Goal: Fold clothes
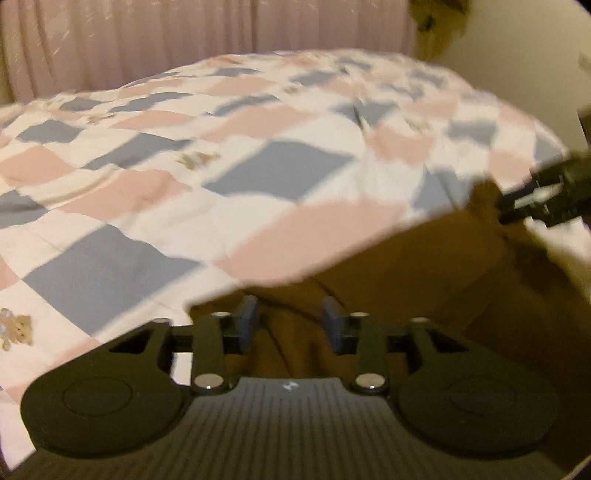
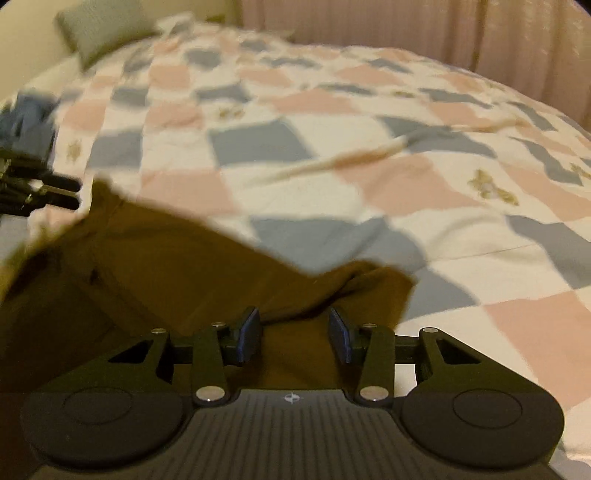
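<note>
A brown garment (image 1: 424,280) lies on the near edge of a checked bed quilt (image 1: 184,206). My left gripper (image 1: 290,314) stands open, its blue pads (image 1: 248,321) on either side of a brown fold without pinching it. In the right wrist view the same brown garment (image 2: 166,266) spreads to the left, and my right gripper (image 2: 293,321) is open over its right corner. Each gripper shows in the other's view: the right gripper (image 1: 509,206) at the far right, the left gripper (image 2: 70,192) at the far left. Both views are motion-blurred.
The pink, blue and white quilt (image 2: 369,110) covers the whole bed. Pink curtains (image 1: 184,40) hang behind it. A grey-green pillow (image 2: 103,29) lies at the far left, blue clothing (image 2: 26,122) at the bed's left side, and a thin beige strip (image 2: 351,158) across the quilt.
</note>
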`<state>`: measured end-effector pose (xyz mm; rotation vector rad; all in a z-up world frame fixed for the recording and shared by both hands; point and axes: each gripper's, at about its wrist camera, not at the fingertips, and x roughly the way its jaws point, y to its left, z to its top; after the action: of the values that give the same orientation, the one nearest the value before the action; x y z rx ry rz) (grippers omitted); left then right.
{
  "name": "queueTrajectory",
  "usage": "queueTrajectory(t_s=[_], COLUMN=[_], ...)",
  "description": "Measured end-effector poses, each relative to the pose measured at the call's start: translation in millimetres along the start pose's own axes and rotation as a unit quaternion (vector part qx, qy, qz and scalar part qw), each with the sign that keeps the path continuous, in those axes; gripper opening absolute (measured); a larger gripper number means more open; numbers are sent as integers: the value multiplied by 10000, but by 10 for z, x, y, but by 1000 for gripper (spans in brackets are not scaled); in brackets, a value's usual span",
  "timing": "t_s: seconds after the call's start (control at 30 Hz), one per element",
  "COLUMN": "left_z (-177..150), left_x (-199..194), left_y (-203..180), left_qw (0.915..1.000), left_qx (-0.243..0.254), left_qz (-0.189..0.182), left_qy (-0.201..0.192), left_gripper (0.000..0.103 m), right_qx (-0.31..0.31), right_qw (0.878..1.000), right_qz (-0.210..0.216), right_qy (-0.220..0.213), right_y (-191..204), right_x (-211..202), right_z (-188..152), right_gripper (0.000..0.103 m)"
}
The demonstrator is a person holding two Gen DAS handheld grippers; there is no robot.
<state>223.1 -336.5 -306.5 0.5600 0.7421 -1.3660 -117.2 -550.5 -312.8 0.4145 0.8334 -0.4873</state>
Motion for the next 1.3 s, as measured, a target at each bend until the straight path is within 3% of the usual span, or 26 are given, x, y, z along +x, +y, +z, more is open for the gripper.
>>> queueTrajectory(t_s=[0.07, 0.1, 0.17, 0.27, 0.37, 0.43, 0.5, 0.53, 0.57, 0.6, 0.67, 0.8, 0.9, 0.97, 1.03, 1.13, 1.2, 1.27, 1.3], left_z=[86, 42, -48, -178, -244, -225, -198, -187, -178, -149, -92, -11, -162, -362, -564, -1018, -1407, -1789, -1930], left_x=[114, 186, 328, 540, 725, 788, 827, 845, 858, 836, 792, 348, -206, -547, -871, -1128, -1177, -1203, -1216], left_y=[333, 489, 799, 1233, 1276, 1156, 1084, 1063, 1054, 1006, 909, 597, 376, 120, -136, -521, -697, -812, -865], left_qw=[9962, 9899, 9684, 9179, 8988, 9062, 9170, 9212, 9247, 9323, 9463, 9764, 9857, 9927, 9974, 9990, 9928, 9808, 9727], left_qx=[-831, -1361, -2407, -3830, -4115, -3871, -3597, -3494, -3422, -3238, -2865, -1922, -1537, -1102, -650, 326, 922, 1520, 1851], left_qz=[-175, -290, -518, -858, -1284, -1407, -1378, -1345, -1298, -1256, -1170, -890, -687, -462, -234, 256, 518, 707, 812], left_qy=[202, 269, 399, 588, 794, 960, 1037, 1056, 1051, 1015, 941, 413, -80, -148, -194, 145, 554, 998, 1142], left_gripper=[61, 61, 61, 61, 61, 61, 60, 57, 38, 27, 16, 15, 15, 16, 17, 18, 19, 22, 23], right_qx=[1008, 1615, 2827, 3813, 4152, 4157, 3943, 3753, 3581, 3426, 3085, 2026, 939, 150, -628, -1777, -2261, -2578, -2641], right_qw=[9947, 9863, 9568, 9144, 8945, 8903, 8996, 9076, 9140, 9205, 9353, 9692, 9875, 9928, 9925, 9832, 9725, 9557, 9498], right_qz=[203, 326, 611, 1296, 1561, 1709, 1635, 1636, 1659, 1635, 1592, 1395, 1098, 807, 495, -99, -474, -983, -1187], right_qy=[-54, 28, 297, 415, 556, 731, 924, 926, 940, 931, 686, -80, -627, -868, -926, -398, 285, 1025, 1188], right_y=[-368, -585, -959, -1232, -1300, -1288, -1238, -1198, -1168, -1142, -1074, -780, -394, -95, 236, 712, 934, 1130, 1202], right_x=[34, 104, 281, 454, 588, 691, 768, 776, 773, 741, 600, 62, -477, -826, -1113, -1322, -1312, -1267, -1269], right_z=[79, 85, 28, -66, -75, -59, -26, -9, -23, -33, -25, -12, -173, -367, -651, -1277, -1695, -2073, -2181], right_gripper=[57, 59, 60, 62, 62, 62, 60, 43, 29, 20, 17, 15, 15, 15, 15, 17, 25, 28, 29])
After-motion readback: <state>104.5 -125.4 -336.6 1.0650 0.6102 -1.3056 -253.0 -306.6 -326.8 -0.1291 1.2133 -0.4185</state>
